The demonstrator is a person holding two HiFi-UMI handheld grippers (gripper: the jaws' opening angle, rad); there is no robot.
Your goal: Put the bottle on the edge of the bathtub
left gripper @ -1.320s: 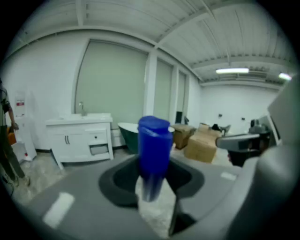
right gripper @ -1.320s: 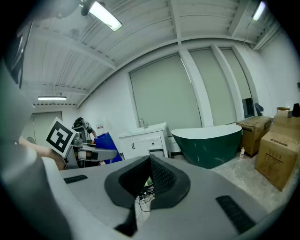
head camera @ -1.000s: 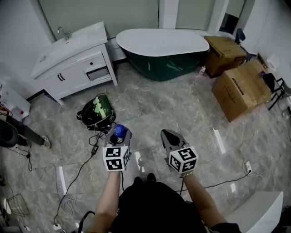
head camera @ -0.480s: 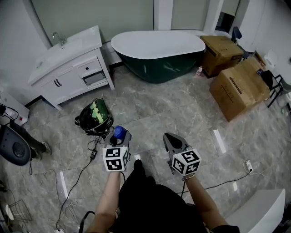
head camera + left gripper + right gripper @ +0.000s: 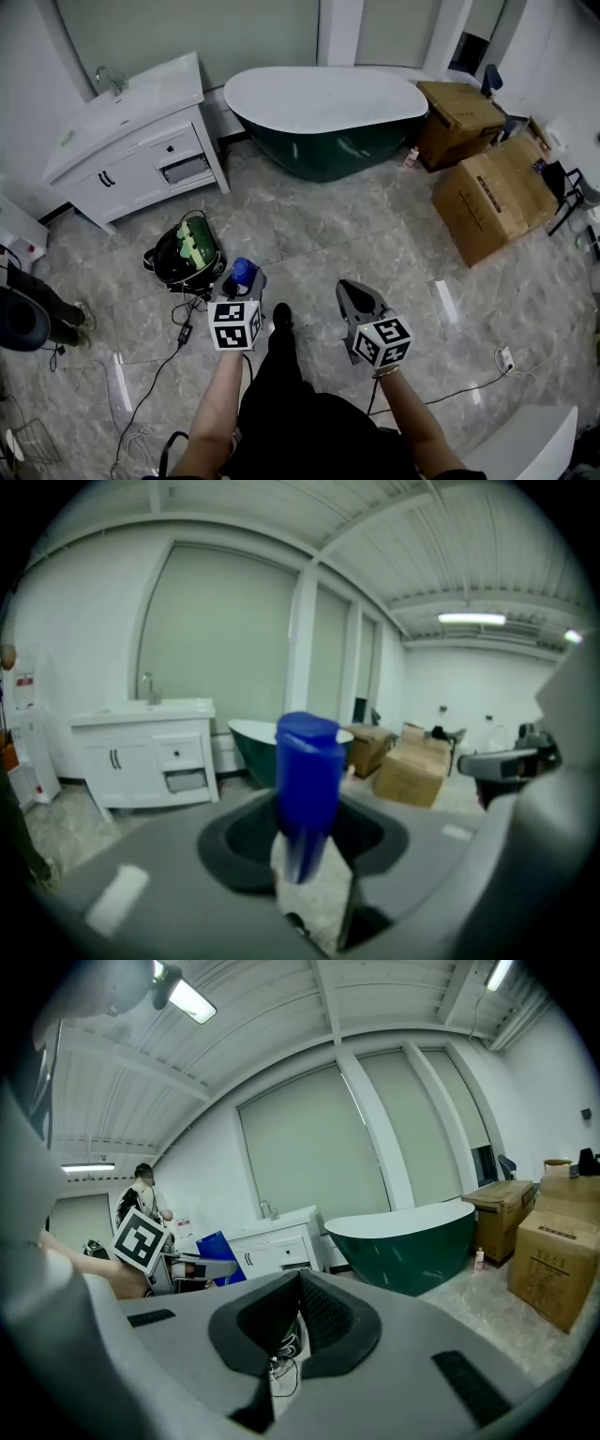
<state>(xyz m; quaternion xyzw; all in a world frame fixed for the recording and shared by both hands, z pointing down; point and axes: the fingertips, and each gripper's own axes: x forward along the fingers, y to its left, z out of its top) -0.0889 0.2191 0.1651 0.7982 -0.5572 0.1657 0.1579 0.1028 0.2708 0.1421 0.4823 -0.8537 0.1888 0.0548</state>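
Observation:
A blue bottle (image 5: pixel 244 271) stands upright between the jaws of my left gripper (image 5: pixel 246 281), which is shut on it. In the left gripper view the bottle (image 5: pixel 307 780) fills the centre, and my left gripper (image 5: pixel 305 834) grips its lower part. The dark green bathtub with a white rim (image 5: pixel 323 94) stands ahead against the far wall, well beyond both grippers; it also shows as the bathtub (image 5: pixel 248 729) and the bathtub (image 5: pixel 412 1227). My right gripper (image 5: pixel 354 289) is held beside the left one, its jaws together with nothing between them, seen too as the gripper (image 5: pixel 300 1283).
A white vanity with a sink (image 5: pixel 141 141) stands left of the tub. Cardboard boxes (image 5: pixel 497 187) sit on the right, with a small bottle (image 5: pixel 410 157) on the floor by them. A black and green bag (image 5: pixel 183 248) and cables lie on the tiled floor ahead on the left.
Both grippers have been carried forward over the floor toward the bathtub, which now looks nearer. The blue bottle stays held in the left gripper.

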